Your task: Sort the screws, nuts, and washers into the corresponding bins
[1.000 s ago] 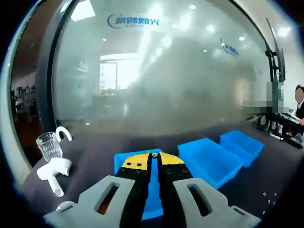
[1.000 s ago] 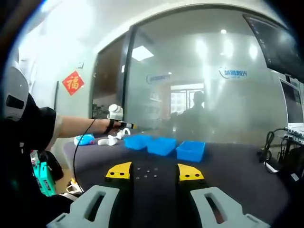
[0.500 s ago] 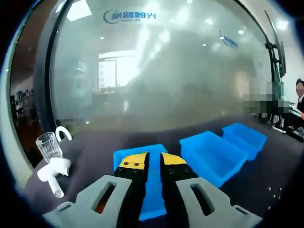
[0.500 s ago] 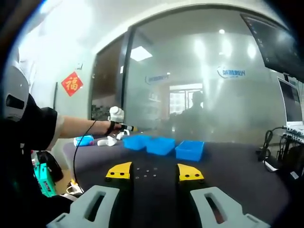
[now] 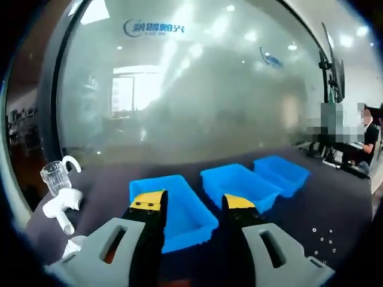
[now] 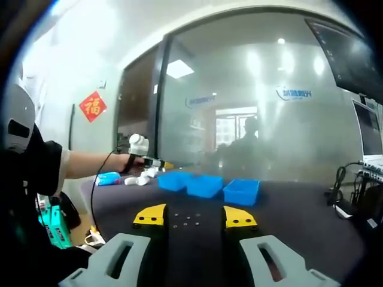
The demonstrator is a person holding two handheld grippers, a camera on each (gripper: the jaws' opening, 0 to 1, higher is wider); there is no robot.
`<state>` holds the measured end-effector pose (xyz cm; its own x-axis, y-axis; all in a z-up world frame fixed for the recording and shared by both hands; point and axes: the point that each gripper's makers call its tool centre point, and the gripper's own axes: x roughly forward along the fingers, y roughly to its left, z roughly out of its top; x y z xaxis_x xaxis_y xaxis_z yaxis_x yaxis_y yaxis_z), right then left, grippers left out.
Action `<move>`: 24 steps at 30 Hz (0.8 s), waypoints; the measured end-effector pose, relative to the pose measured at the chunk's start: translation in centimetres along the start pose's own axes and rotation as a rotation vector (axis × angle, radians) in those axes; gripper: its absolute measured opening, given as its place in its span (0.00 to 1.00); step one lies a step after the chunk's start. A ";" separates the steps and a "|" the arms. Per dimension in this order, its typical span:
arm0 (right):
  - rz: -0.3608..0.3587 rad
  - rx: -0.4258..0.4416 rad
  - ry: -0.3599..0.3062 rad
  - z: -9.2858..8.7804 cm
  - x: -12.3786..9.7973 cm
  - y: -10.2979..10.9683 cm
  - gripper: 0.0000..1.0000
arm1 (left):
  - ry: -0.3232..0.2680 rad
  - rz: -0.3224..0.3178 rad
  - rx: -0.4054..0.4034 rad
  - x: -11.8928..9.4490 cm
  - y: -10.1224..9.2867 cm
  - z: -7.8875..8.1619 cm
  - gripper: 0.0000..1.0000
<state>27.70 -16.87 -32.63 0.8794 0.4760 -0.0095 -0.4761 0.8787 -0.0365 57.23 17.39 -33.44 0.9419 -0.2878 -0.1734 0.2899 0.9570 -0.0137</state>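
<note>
Three blue bins stand in a row on the dark table: the left bin point(image 5: 173, 206), the middle bin point(image 5: 236, 185) and the right bin point(image 5: 281, 172). My left gripper point(image 5: 192, 202) hangs open just before the left bin, nothing between its yellow-tipped jaws. Several small screws, nuts and washers point(image 5: 323, 236) lie at the lower right. In the right gripper view the same bins point(image 6: 204, 184) sit far off, and the small parts point(image 6: 185, 220) lie between the jaws of my open right gripper point(image 6: 195, 216). A person's arm holds the left gripper point(image 6: 161, 164) near the bins.
A glass cup point(image 5: 55, 177) and a white plastic piece point(image 5: 60, 206) stand at the table's left end. A blue object point(image 6: 108, 178) lies near them. Cables point(image 6: 338, 182) trail at the right edge. A frosted glass wall point(image 5: 191, 89) runs behind the table.
My left gripper has gone from shut to open, and its view has shifted so the bins sit further left. The right gripper has stayed still and open.
</note>
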 end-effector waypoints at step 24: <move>0.000 -0.024 0.001 0.7 0.2 0.3 0.31 | -0.096 -0.333 0.043 -16.0 -11.2 -2.4 0.38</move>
<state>27.72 -16.51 -31.98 0.8793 0.4762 -0.0101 -0.4759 0.8774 -0.0607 38.50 11.35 -32.84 0.8055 -0.5880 -0.0733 0.5889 0.8081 -0.0117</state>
